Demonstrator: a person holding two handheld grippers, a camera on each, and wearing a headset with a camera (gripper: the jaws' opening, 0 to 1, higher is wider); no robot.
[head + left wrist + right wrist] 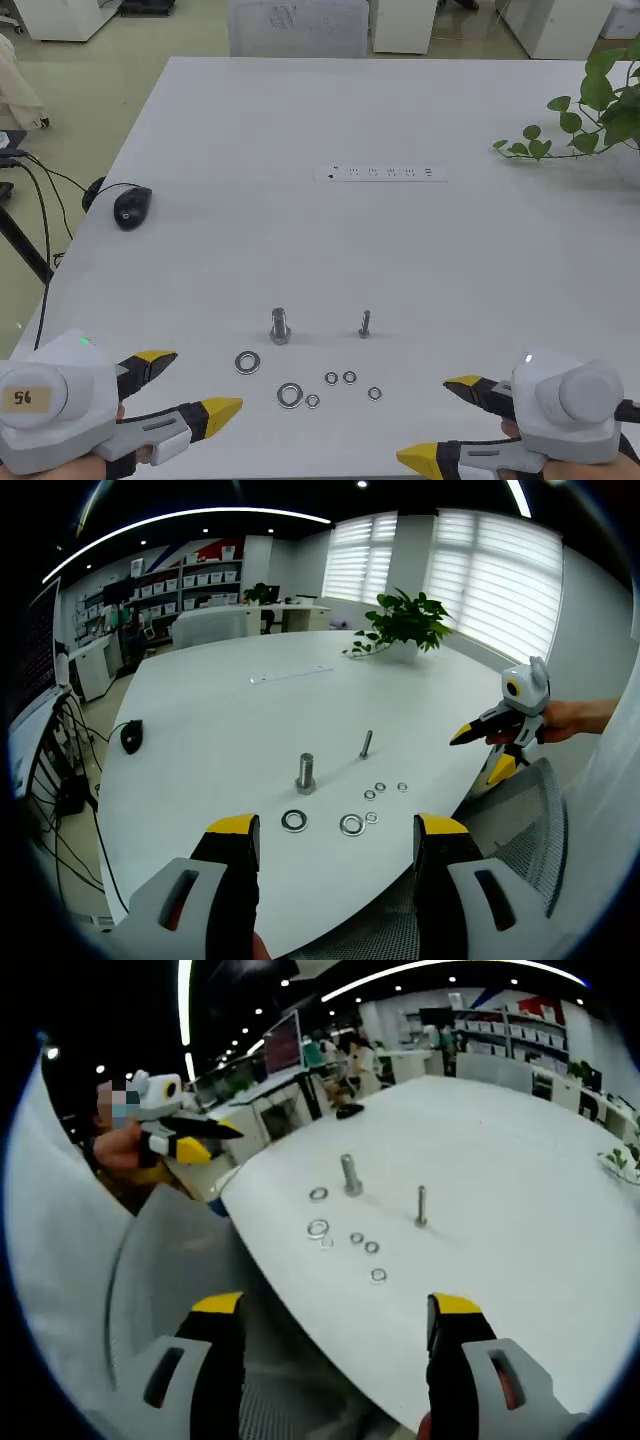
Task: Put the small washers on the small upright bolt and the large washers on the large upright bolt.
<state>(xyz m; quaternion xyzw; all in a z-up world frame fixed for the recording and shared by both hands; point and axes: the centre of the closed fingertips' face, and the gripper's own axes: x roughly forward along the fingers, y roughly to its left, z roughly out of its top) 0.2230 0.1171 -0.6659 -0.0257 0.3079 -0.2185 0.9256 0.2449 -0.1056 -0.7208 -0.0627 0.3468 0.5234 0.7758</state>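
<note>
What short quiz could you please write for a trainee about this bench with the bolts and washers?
1. True or false: in the head view, the large bolt stands to the left of the small bolt.
2. How many small washers lie loose on the table? A) two B) four C) six
3. Fill in the blank: the left gripper and the right gripper each have jaws that are ____.

Key: 1 true; 2 B; 3 open.
</note>
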